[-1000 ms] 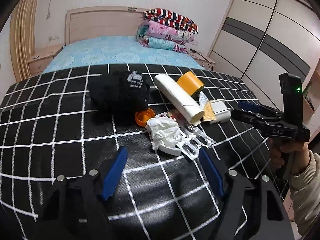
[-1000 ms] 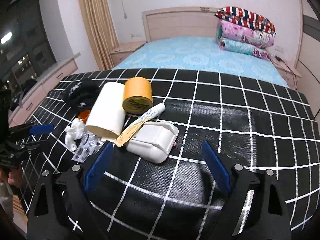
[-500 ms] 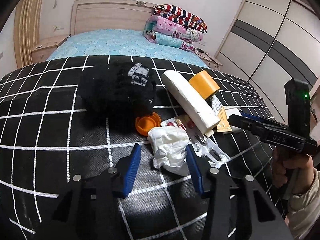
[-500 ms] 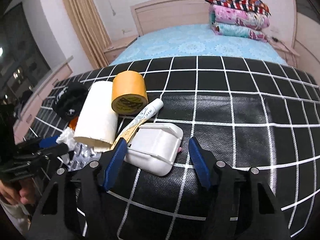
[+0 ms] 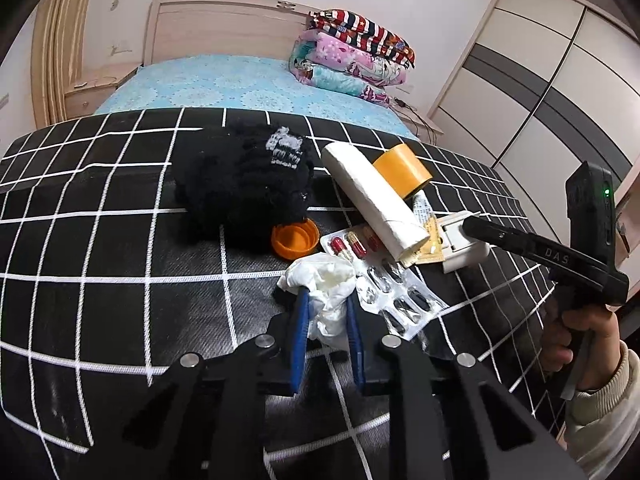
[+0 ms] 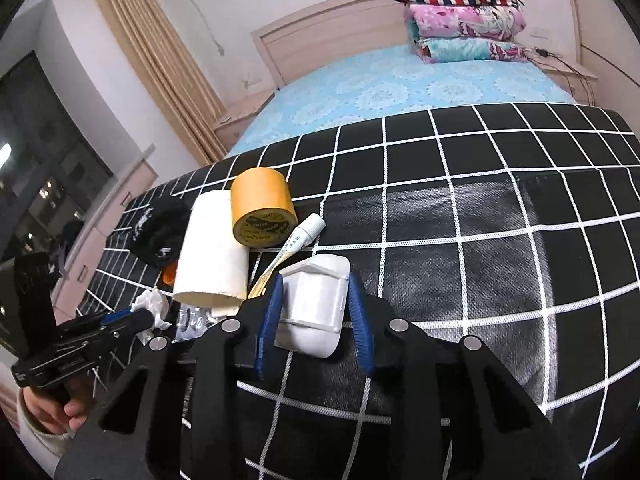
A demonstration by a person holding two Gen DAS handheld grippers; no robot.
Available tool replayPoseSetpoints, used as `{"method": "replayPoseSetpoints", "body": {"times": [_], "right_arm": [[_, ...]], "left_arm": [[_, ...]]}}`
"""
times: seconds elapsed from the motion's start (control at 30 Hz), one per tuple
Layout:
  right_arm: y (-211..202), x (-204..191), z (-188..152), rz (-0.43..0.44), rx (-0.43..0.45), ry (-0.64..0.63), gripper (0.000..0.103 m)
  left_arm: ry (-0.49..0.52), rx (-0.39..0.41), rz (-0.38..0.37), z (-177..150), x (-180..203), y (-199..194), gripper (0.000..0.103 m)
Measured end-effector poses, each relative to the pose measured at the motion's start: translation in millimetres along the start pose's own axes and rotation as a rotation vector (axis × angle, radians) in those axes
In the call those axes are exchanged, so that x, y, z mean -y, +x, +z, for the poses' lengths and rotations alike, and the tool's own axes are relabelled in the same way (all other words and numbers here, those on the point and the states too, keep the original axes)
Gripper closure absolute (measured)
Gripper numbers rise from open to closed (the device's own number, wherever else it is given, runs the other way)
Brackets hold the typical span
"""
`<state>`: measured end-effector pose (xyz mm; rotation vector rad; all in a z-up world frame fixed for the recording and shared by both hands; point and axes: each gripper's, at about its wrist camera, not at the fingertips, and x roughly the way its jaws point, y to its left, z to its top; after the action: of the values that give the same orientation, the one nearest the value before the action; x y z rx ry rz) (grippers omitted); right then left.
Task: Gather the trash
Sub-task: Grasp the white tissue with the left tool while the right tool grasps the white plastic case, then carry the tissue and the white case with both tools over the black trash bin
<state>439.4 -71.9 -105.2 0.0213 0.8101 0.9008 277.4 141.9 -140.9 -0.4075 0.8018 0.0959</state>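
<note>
1. Since the earlier frames both pairs of fingers have narrowed from wide apart; the left gripper [image 5: 326,300] now has its blue fingers [image 5: 299,334] clamped on the crumpled white tissue [image 5: 326,280], low centre of the left wrist view.
2. Right gripper [image 6: 316,290]: its fingers are closing around the white plastic box [image 6: 314,302], which sits between them at lower centre of the right wrist view. Whether the pads press on the box yet I cannot tell.
3. Both items rest on the black checked cover [image 5: 100,240] spread over the foot of the bed.
4. Blister pack of pills [image 5: 384,280]: just right of the tissue, partly under the white paper roll [image 5: 372,196].
5. Yellow tape roll [image 6: 260,208]: leaning against the paper roll's far end, upper left of the box in the right wrist view.
6. Orange cap [image 5: 295,240]: just above the tissue, touching the black knitted hat [image 5: 244,184].
7. White tube [image 6: 302,234]: lying between the tape roll and the box.
8. Folded quilts [image 6: 460,20]: stacked at the head of the bed, upper right.
</note>
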Motion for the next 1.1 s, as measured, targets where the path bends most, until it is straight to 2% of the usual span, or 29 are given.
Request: {"method": "replayPoseSetpoints", "body": {"times": [0.23,0.57,1.1], "right_arm": [[-20.9,-3.4,-4.3,-0.013,0.028,-0.003,0.078],[-59.6,-6.9,-21.6,-0.032,0.067,-0.016,0.078],[-129.3,-36.0,-69.3,-0.003,0.115,-0.068,0.078]], "left_arm": [[0.022,0.036,-0.002,-7.2,13.9,-30.5,0.086],[0.044,0.064,-0.001,-21.4,35.2,-66.9,0.086],[0.080,0.077,-0.019,-70.9,70.8,-118.7,0.086]]}}
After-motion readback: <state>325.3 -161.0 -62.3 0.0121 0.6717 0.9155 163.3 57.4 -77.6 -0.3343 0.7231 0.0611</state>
